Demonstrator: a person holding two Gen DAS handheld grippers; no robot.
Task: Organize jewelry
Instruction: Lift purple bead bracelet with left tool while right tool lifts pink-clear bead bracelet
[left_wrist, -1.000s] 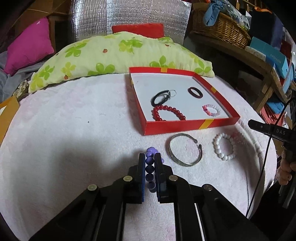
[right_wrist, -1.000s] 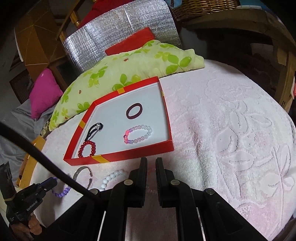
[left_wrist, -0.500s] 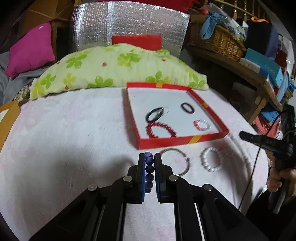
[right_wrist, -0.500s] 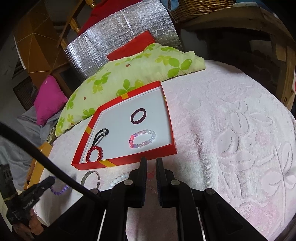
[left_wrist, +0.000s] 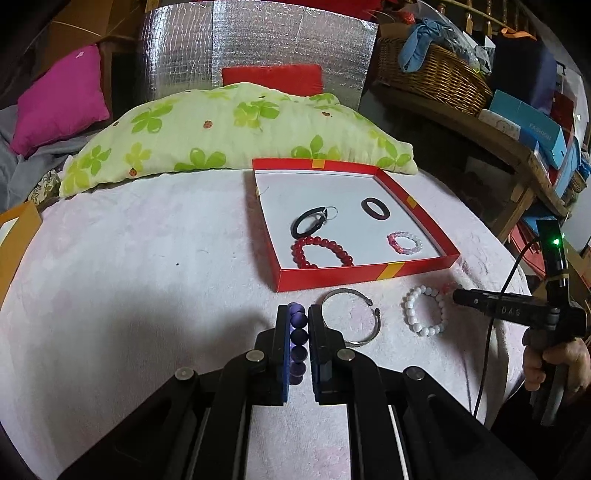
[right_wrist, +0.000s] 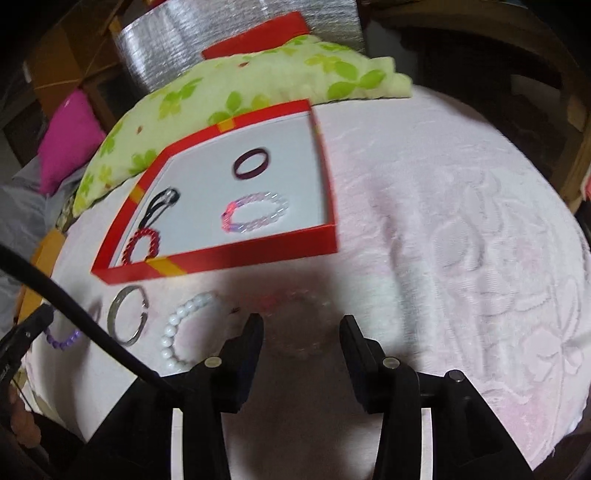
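While my left hand-held gripper (left_wrist: 298, 338) is clenched on the purple bead bracelet (left_wrist: 298, 334), only a column of its beads shows between the blue pads; the rest of the loop is hidden from that camera, though my right wrist view catches a blurred part of it hanging low at far left. My right hand-held gripper (right_wrist: 301, 332) stands released, fingers wide apart and holding nothing, over a pale, clear-beaded bracelet (right_wrist: 295, 325) too smeared to make out well. On the side of that right tool, seen from my left, I can read "DAS". Just ahead and right of my left fingers the silver bangle (left_wrist: 350, 317) lies on the pink towel-covered counter (left_wrist: 147, 258), and right of it the white bead bracelet (left_wrist: 424, 312). Beyond both sits the red tray (left_wrist: 369, 271), holding a red bead bracelet (left_wrist: 321, 252), a black cord loop (left_wrist: 308, 223), a dark ring (left_wrist: 375, 209) and a pink-white bracelet (left_wrist: 404, 242). Far right, a blue box (left_wrist: 532, 125) reads "FASHION".
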